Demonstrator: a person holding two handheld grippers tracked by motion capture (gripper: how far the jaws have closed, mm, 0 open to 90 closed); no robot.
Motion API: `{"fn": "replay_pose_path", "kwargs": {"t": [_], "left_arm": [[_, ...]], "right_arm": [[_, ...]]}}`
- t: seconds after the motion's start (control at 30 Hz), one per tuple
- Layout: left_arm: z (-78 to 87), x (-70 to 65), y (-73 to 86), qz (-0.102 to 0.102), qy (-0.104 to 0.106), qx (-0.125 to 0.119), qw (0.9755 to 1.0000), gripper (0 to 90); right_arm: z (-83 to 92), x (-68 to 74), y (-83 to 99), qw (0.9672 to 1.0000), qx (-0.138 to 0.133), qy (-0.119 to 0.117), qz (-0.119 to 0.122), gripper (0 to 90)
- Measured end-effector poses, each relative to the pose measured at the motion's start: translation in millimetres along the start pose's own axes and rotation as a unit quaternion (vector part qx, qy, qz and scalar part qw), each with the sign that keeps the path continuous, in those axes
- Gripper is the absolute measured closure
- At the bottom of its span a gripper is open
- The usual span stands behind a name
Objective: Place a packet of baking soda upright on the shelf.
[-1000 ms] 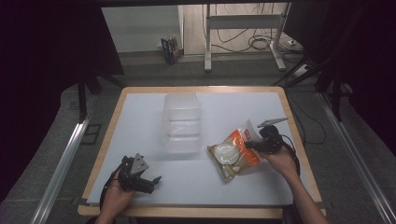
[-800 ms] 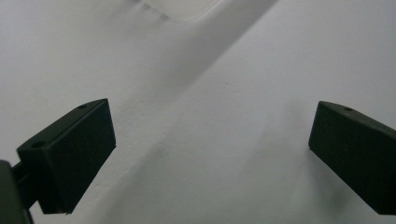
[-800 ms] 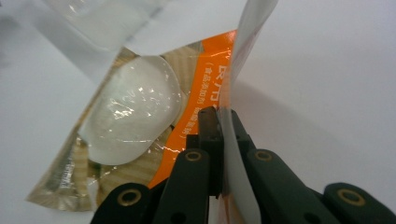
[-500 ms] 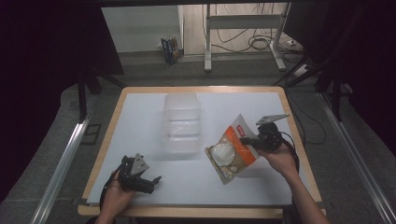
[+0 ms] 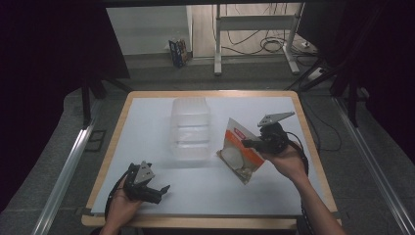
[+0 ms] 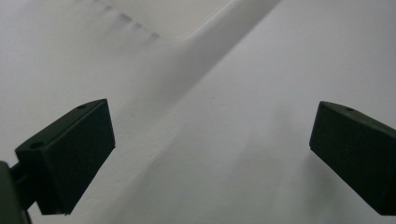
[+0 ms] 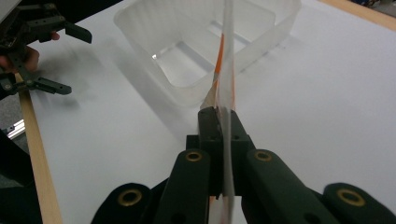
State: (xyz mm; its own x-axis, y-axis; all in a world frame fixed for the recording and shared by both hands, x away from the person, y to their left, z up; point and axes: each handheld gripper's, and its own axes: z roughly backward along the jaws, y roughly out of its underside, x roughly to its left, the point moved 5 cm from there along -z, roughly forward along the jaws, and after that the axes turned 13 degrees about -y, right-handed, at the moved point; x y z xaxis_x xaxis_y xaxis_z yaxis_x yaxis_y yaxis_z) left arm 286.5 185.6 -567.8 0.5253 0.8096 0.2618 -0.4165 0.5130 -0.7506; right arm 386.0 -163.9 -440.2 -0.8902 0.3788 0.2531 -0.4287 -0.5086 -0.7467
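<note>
A flat clear packet with an orange-and-white label and round pale contents hangs tilted above the white table top, held by its edge. My right gripper is shut on that edge; in the right gripper view the packet runs edge-on between the closed jaws of the right gripper. A clear plastic box stands open on the table just left of the packet, also seen as the box ahead. My left gripper rests near the front left, open and empty, its jaws wide apart over bare table.
The white table sheet sits on a wooden board whose rim frames it. Beyond the far edge are a metal stand, cables on the floor and a small box. Aluminium rails run along both sides.
My right gripper has lifted the packet off the table and tilted it upright, moving slightly toward the box. The left gripper has stayed still.
</note>
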Motion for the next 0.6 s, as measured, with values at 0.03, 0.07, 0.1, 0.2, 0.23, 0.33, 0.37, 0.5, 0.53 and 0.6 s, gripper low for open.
{"fn": "replay_pose_path", "kwargs": {"t": [0.03,0.07,0.1,0.2,0.23,0.33,0.37,0.5,0.53,0.6], "left_arm": [[0.1,-0.3,-0.2,0.001,0.003,-0.001,1.0000,0.0],[0.0,-0.5,-0.2,0.000,0.004,-0.001,1.0000,0.0],[0.0,-0.5,-0.1,0.000,0.004,0.000,1.0000,0.0],[0.0,-0.4,-0.2,0.001,0.005,0.000,1.0000,0.0],[0.0,0.1,-0.3,0.003,0.006,-0.001,1.0000,0.0],[0.0,0.6,0.1,0.003,0.005,0.000,1.0000,0.0],[0.0,0.6,0.1,0.004,0.005,0.000,1.0000,0.0],[-0.6,0.3,0.5,0.002,0.005,0.003,1.0000,0.0],[-0.6,0.3,0.5,0.002,0.005,0.003,1.0000,0.0],[-0.7,0.1,0.5,0.001,0.005,0.004,1.0000,0.0]], "right_arm": [[0.5,0.6,-1.8,1.0000,0.001,0.002,0.003,88.6],[1.0,1.2,-3.4,1.0000,0.002,0.005,0.006,88.7],[1.7,1.6,-5.0,0.9999,0.002,0.006,0.009,88.7],[2.8,2.6,-8.2,0.9999,-0.001,0.006,0.011,88.7],[3.3,2.8,-11.6,0.9998,-0.003,0.006,0.016,88.7],[4.5,3.2,-17.3,0.9997,-0.003,0.011,0.020,88.7],[5.1,3.2,-19.7,0.9997,-0.004,0.012,0.022,88.7],[9.0,3.3,-30.5,0.9994,-0.010,0.018,0.028,88.7],[9.0,3.3,-30.5,0.9994,-0.010,0.018,0.028,88.7],[10.8,4.1,-35.4,0.9992,-0.011,0.020,0.033,88.7]]}}
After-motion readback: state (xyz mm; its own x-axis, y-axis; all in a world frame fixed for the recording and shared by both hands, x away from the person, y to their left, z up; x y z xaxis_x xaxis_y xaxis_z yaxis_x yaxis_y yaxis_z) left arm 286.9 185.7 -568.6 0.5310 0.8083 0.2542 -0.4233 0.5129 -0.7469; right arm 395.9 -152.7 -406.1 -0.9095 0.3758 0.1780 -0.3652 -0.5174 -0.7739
